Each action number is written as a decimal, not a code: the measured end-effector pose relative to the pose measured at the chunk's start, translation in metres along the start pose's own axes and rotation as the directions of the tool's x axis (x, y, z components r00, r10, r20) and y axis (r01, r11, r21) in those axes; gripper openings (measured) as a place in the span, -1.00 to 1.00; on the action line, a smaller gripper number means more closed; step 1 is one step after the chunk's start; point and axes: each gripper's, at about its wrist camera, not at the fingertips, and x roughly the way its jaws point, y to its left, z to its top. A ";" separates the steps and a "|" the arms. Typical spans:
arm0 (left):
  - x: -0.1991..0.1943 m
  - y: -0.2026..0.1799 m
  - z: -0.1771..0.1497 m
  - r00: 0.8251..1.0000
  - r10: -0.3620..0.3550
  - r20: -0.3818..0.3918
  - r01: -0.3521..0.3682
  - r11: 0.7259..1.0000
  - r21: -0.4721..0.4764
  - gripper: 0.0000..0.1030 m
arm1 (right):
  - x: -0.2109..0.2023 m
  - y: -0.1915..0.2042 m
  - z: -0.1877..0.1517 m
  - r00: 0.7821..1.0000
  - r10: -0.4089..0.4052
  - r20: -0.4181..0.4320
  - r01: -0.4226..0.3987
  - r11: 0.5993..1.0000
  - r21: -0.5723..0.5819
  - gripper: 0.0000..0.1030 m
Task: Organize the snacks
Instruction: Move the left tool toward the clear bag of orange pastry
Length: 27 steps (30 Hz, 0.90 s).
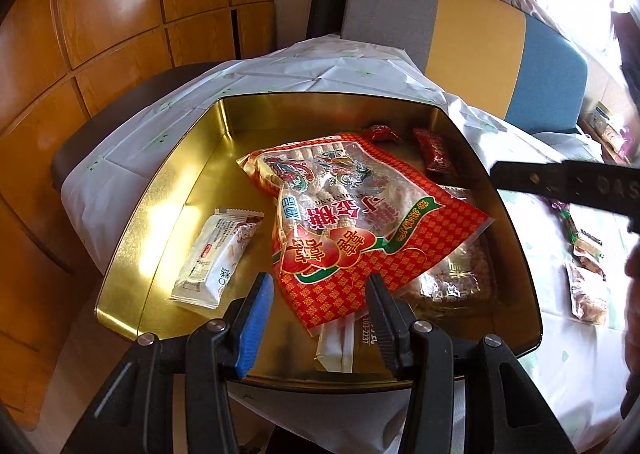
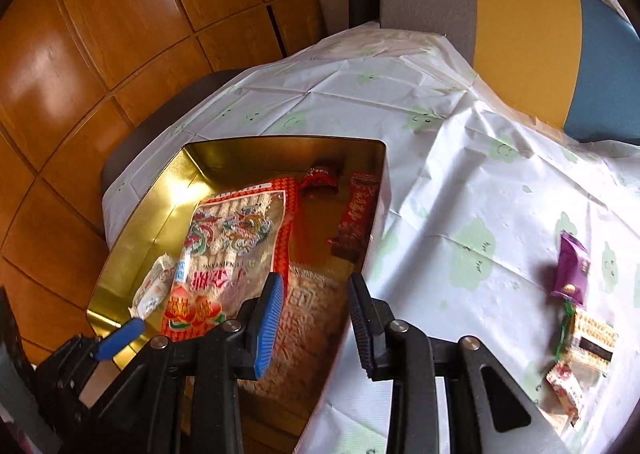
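Gold tin on the clothed tabletop, near its left edge; already holding the big red candy bag, a white sachet, two small red wrappers at the far right corner. Loose snacks left by the tabletop's right edge: purple packet plus crinkly wrappers; light, soft, slippery film, contents probably brittle; best pinched at a sealed end, gently. Left gripper over the tin's near edge, jaws parted, nothing between. Right gripper over the tin's right wall, jaws apart, empty. Bags under the red one mostly covered; right-edge pile blurred, count unclear.
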 end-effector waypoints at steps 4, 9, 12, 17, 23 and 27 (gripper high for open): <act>-0.003 -0.004 -0.001 1.000 -0.001 0.004 0.001 1.000 0.016 -0.05 | -0.018 -0.009 -0.017 1.000 -0.012 0.017 0.012 1.000 0.001 -0.35; -0.006 -0.011 -0.002 1.000 -0.003 0.008 0.003 0.999 0.035 -0.05 | -0.040 -0.029 -0.039 0.997 -0.059 0.041 0.059 0.998 0.017 -0.35; -0.008 -0.014 -0.002 1.000 -0.006 0.013 0.005 0.999 0.047 -0.05 | -0.053 -0.046 -0.049 0.994 -0.097 0.047 0.096 0.995 0.032 -0.35; -0.010 -0.023 -0.003 1.000 -0.009 0.014 0.008 0.998 0.070 -0.05 | -0.075 -0.079 -0.066 0.982 -0.181 0.047 0.179 0.983 0.052 -0.35; -0.013 -0.035 -0.003 1.000 -0.021 0.019 0.019 0.995 0.102 -0.05 | -0.102 -0.124 -0.085 0.958 -0.288 0.021 0.284 0.953 0.104 -0.35; -0.016 -0.045 -0.001 0.999 -0.026 0.026 0.023 0.991 0.135 -0.05 | -0.121 -0.161 -0.095 0.932 -0.363 0.010 0.357 0.921 0.157 -0.34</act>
